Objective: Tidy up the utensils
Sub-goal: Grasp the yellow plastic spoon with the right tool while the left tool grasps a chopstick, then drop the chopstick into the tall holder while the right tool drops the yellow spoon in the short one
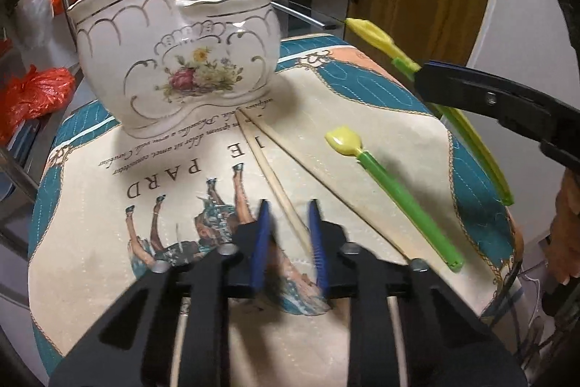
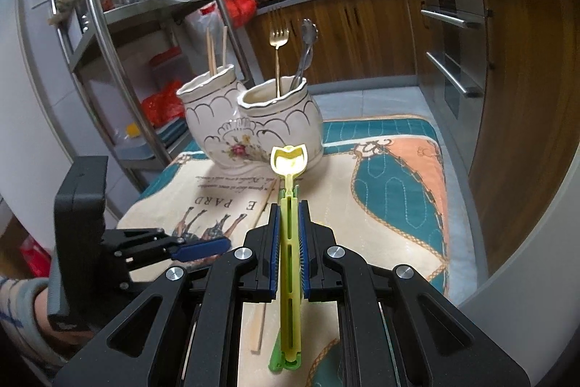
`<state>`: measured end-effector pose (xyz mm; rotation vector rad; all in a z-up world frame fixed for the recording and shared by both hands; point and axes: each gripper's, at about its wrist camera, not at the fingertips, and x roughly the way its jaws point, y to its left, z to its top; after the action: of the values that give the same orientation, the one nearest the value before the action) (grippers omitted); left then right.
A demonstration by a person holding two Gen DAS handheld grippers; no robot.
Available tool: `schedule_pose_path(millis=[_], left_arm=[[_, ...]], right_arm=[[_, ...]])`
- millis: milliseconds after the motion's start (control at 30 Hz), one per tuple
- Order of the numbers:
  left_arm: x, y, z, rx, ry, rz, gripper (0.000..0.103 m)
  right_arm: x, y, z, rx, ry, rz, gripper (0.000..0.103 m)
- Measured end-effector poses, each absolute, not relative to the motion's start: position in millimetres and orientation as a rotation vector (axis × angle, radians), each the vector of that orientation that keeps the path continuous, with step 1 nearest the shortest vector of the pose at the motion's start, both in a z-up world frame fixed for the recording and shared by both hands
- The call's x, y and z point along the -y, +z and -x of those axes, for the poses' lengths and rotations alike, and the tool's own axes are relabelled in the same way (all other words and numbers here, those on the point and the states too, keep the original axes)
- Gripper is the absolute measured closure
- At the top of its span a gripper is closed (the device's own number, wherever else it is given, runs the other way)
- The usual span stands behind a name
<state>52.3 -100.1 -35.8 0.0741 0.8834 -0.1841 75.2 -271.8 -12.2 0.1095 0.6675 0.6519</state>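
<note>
Left wrist view, my left gripper (image 1: 288,234) fingers nearly closed around a chopstick (image 1: 275,184) on the table (image 1: 380,104), second chopstick (image 1: 326,176) and green spoon (image 1: 406,202) alongside, ceramic holder (image 1: 174,60) ahead, right gripper (image 2: 289,242) clamping a yellow-green spoon (image 2: 290,162).

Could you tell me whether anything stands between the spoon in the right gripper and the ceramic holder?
Nothing visible does. The right gripper holds the yellow-green spoon above the mat, pointing at the ceramic holder; only open air lies between them.

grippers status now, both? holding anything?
left gripper: jaws not fully together in the frame; a wooden chopstick lies between the pads, grip unclear.
right gripper: closed on the yellow-green plastic spoon, lifted off the mat.
</note>
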Motion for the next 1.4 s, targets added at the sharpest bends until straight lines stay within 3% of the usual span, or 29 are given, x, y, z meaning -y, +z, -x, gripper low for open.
schedule_pose_path(millis=[233, 600, 1100, 1400], left_arm=[[79.9, -34.1, -50.2, -0.89, -0.233, -0.045, 0.097], [36.9, -13.9, -38.3, -0.902, -0.306, -0.156, 0.097], [14.8, 29.1, -19.4, -0.485, -0.32, -0.131, 0.097], [-18.6, 80.3, -45.6, -0.277, -0.287, 0.039, 0.097]], right_arm=[[264.6, -8.4, -71.1, -0.658, 0.665, -0.102, 0.093], [257.9, -1.3, -67.0, -0.65, 0.671, -0.084, 0.093], [253.5, 16.0, -73.9, -0.548, 0.668, -0.156, 0.093], [241.4, 42.4, -110.0, -0.475, 0.689, -0.2, 0.093]])
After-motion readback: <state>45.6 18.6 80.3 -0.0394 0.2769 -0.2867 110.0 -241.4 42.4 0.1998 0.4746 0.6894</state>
